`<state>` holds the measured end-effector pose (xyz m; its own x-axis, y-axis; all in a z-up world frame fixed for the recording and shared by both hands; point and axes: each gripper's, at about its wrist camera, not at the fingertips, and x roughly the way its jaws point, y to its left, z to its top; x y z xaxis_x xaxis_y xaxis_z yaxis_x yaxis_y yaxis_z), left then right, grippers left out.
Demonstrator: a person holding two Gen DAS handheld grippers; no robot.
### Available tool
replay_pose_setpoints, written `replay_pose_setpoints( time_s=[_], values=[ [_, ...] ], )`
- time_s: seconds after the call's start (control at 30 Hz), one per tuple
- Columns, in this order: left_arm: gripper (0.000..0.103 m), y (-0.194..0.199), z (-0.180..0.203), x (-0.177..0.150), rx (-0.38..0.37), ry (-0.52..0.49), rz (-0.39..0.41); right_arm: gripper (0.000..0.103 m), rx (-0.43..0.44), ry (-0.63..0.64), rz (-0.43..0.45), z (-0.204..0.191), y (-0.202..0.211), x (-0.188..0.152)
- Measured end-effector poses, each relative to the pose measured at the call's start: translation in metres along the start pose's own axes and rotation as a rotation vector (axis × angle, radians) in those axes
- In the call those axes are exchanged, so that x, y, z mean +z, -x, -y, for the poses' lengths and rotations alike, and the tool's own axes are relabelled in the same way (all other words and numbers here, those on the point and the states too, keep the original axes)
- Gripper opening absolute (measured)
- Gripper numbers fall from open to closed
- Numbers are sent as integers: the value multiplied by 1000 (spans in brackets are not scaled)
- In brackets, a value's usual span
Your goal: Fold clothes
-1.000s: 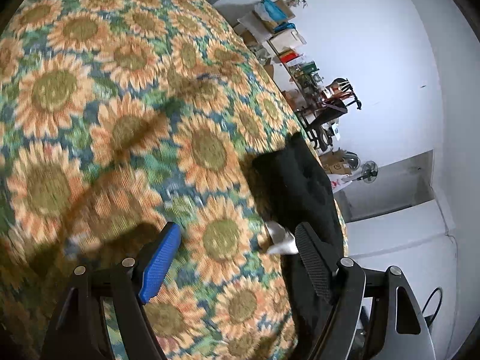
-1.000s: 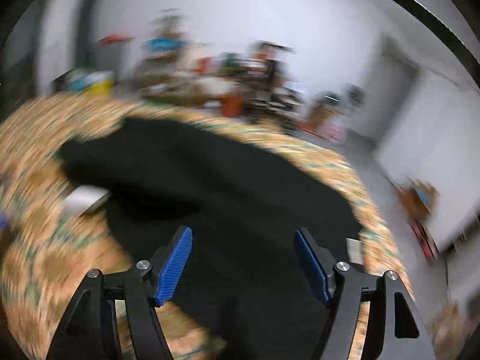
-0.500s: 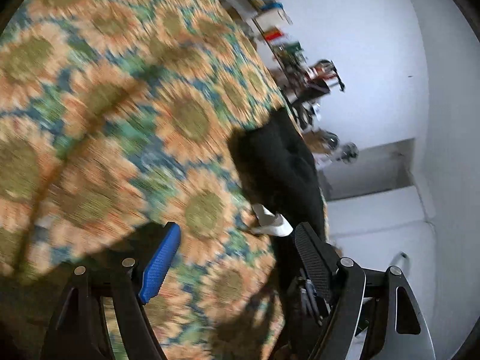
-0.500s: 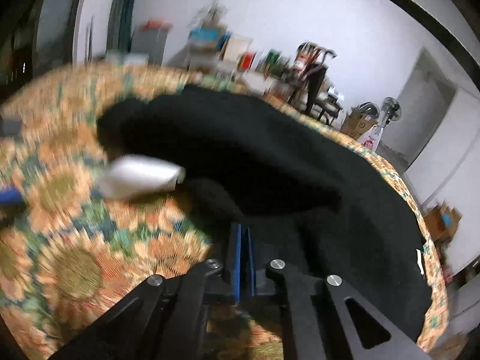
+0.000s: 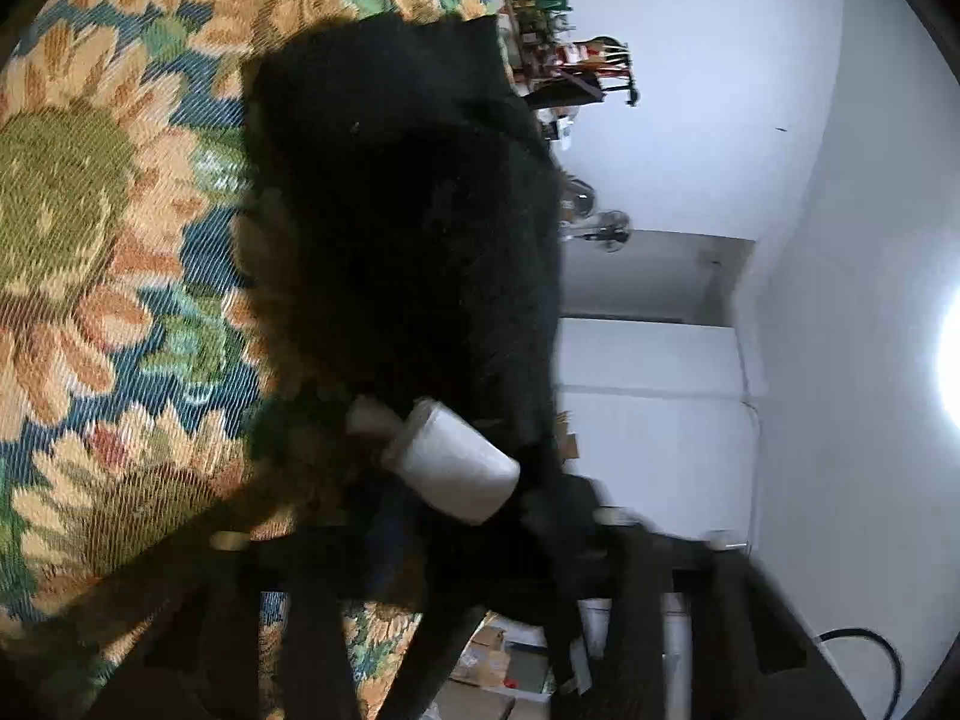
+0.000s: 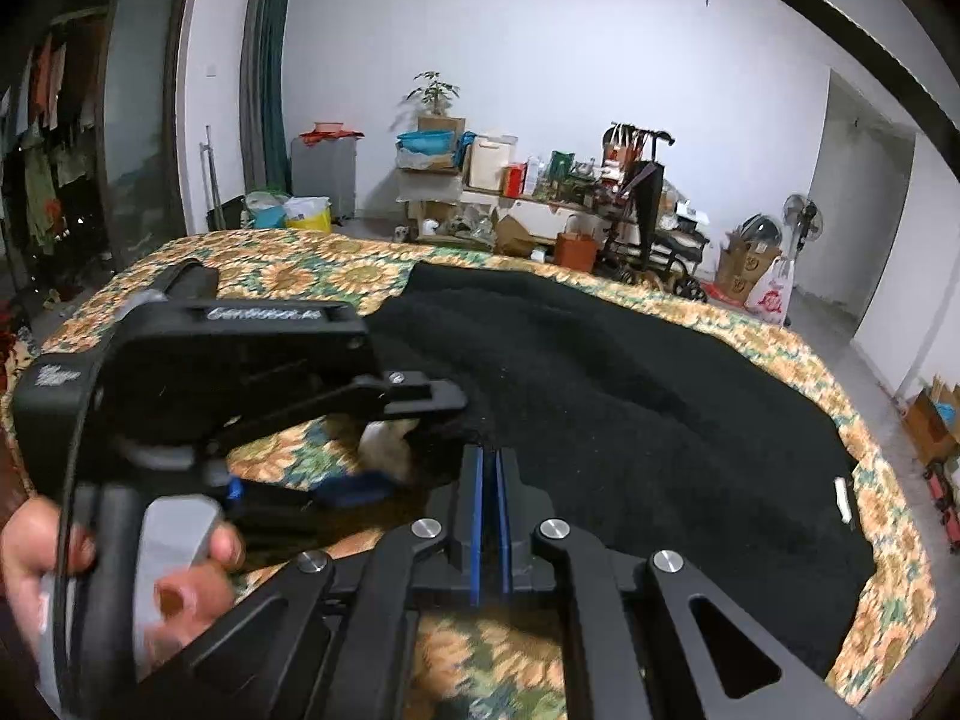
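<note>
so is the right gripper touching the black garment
Touching. In the right wrist view the right gripper has its blue pads shut together on the near edge of the black garment.

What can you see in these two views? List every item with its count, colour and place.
garment: one, black, spread on the cover.
tag: one, white, at garment's near edge.
sunflower cover: one, orange-green, beneath.
standing fan: one, dark, far right.
potted plant: one, green, at the back.
left gripper: one, black, jaws just been closing, tag between them.
right gripper: one, black, blue pads, shut at garment's edge.
hand: one, holding left gripper.
</note>
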<state>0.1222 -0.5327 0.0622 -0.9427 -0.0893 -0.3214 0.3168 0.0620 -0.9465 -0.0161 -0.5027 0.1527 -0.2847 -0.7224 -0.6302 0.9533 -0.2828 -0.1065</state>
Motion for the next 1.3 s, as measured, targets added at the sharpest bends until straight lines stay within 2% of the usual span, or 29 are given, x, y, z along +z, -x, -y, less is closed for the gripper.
replay_pose_setpoints(
  time_s=[0.07,0.13,0.23,0.33,0.37,0.53,0.57,0.6,0.67,0.7,0.8,0.87,0.9,0.93,0.97,1.0,1.03,1.2,1.3],
  values=[
    [15,8,5,0,-5,-49,13,4,25,0,-23,-6,1,-6],
    [8,27,11,-4,-10,-101,38,4,40,4,-37,-14,7,-12],
    [7,60,16,-9,-9,-148,79,2,51,17,-47,-29,20,-22],
    [4,101,13,-19,33,-120,139,0,139,52,-73,-51,31,-29],
    [0,115,9,-24,27,-102,144,0,139,55,-80,-58,31,-33],
    [0,156,-2,-30,110,-121,176,0,137,68,-110,-92,35,-53],
    [0,161,-7,-29,119,-106,182,11,97,35,-96,-83,38,-55],
    [0,163,-12,-29,115,-94,186,29,58,2,-82,-74,41,-57],
    [0,163,-11,-28,134,-103,183,48,-21,-65,-54,-55,46,-60],
    [0,163,-10,-28,145,-108,182,47,-60,-97,-41,-46,49,-62],
    [0,160,-5,-30,186,-106,211,52,-160,-112,-48,-16,54,-70],
    [5,163,-10,-30,232,-28,250,59,-219,-85,-85,1,55,-78],
    [24,165,-12,-30,256,12,269,60,-225,-79,-94,6,55,-82],
    [57,167,-15,-30,279,51,289,61,-230,-74,-104,12,56,-85],
    [72,167,-16,-28,266,59,297,64,-227,-78,-118,18,56,-89],
    [78,167,-17,-25,252,64,305,65,-219,-80,-127,22,54,-89],
    [78,167,-18,-22,237,69,313,66,-213,-79,-132,26,51,-90],
    [76,133,-3,-23,318,-62,259,73,-235,-32,-142,28,25,-79],
    [67,116,8,-27,368,-177,232,73,-269,25,-162,25,4,-73]
  ],
)
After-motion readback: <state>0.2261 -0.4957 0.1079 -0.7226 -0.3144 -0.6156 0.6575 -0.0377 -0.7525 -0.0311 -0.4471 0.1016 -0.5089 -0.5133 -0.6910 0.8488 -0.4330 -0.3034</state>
